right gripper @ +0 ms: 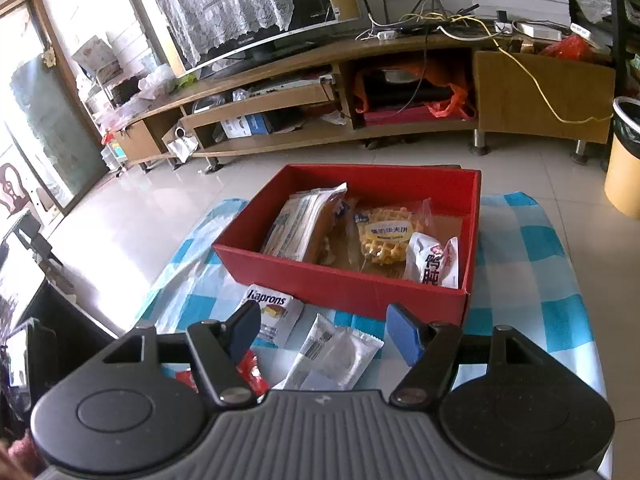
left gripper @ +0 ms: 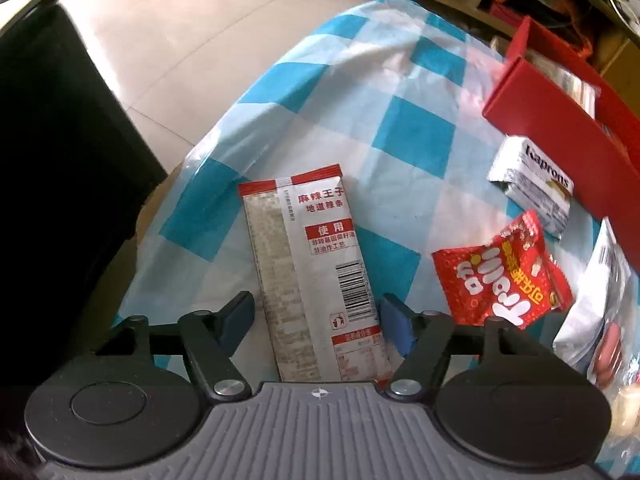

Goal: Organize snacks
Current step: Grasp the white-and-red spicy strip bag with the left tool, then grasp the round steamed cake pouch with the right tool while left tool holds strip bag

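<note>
Your left gripper (left gripper: 318,320) points steeply down over a long white-and-red strip pack (left gripper: 310,264) that lies flat on the blue-checked cloth (left gripper: 412,136). The pack runs lengthwise between the two blue pads (left gripper: 396,326). The right pad sits at the pack's right edge; a sliver of cloth shows between the left pad and the left edge. Jaws apart, straddling the pack; whether the right pad actually presses it you cannot tell from this view.

Right of the pack on the cloth: a red pouch (left gripper: 504,276), well apart from it, and beyond that a white Kaprons pack (left gripper: 532,184) lying against the wall of the red box (left gripper: 552,128). A silver bag (left gripper: 596,308) is at the far right edge.

Your right gripper (right gripper: 324,330) is tilted down toward the table, jaws apart, nothing between them. Below and ahead of its pads lies a clear-and-white wrapper (right gripper: 332,356) on the cloth (right gripper: 532,264), with the Kaprons pack (right gripper: 276,312) just left of it and a bit of the red pouch (right gripper: 250,372) behind the left finger.

The red box (right gripper: 344,280) stands open past the pads. Inside: a tall bread bag (right gripper: 304,224) at left, a waffle pack (right gripper: 386,236) in the middle, a small white pouch (right gripper: 434,260) at front right.
</note>
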The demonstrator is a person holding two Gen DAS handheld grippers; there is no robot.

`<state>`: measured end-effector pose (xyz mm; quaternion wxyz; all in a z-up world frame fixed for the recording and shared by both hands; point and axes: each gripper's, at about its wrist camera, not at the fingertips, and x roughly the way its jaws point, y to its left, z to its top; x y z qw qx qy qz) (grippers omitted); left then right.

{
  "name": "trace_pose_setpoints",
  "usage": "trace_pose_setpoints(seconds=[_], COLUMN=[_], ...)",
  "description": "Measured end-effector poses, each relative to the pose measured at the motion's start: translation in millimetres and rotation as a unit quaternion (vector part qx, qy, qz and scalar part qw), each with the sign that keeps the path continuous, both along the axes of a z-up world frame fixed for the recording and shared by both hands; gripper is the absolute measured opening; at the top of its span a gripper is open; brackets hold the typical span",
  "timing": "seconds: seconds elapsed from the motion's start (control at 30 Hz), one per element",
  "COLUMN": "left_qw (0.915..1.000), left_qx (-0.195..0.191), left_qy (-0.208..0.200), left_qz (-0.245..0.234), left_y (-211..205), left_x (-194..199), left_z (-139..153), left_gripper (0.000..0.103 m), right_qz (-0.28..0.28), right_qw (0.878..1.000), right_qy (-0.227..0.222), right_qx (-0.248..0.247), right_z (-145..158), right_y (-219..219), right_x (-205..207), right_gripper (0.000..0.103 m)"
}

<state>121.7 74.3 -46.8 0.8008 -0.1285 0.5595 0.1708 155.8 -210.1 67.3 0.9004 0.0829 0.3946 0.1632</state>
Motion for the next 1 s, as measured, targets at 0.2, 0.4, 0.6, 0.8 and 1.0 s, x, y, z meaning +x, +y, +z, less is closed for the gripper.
trace_pose_setpoints(seconds=[0.2,0.4,0.6,0.8,1.0], left_qw=[0.9970,0.9962,0.9949,0.9899,0.9822], left_qx=[0.003,0.010,-0.019,-0.078,-0.100], left_qy=[0.006,0.002,-0.030,-0.047,-0.076], left_qz=[-0.077,-0.087,-0.095,-0.108,-0.140], left_y=[-12.1,-15.7,-3.0,-3.3,-16.7], left_x=[3.2,-0.7,-11.6,-16.0,-19.0], left_z=[-10.5,-11.2,3.1,12.6,31.3], left_gripper=[0.103,0.101,0.066,0.059,0.056], right_qz=[0.005,0.000,-0.033,-0.059,-0.083], right_qw=[1.000,0.999,0.997,0.989,0.982], right_qy=[0.001,0.022,0.044,0.082,0.133], right_qx=[-0.005,-0.024,-0.055,-0.105,-0.102], right_z=[0.2,-11.5,-21.8,-41.8,-64.6], right_y=[2.6,-0.5,-23.1,-41.2,-57.5], right_x=[-1.6,1.7,-1.0,-18.6,-28.0], right_gripper=[0.065,0.065,0.065,0.065,0.065])
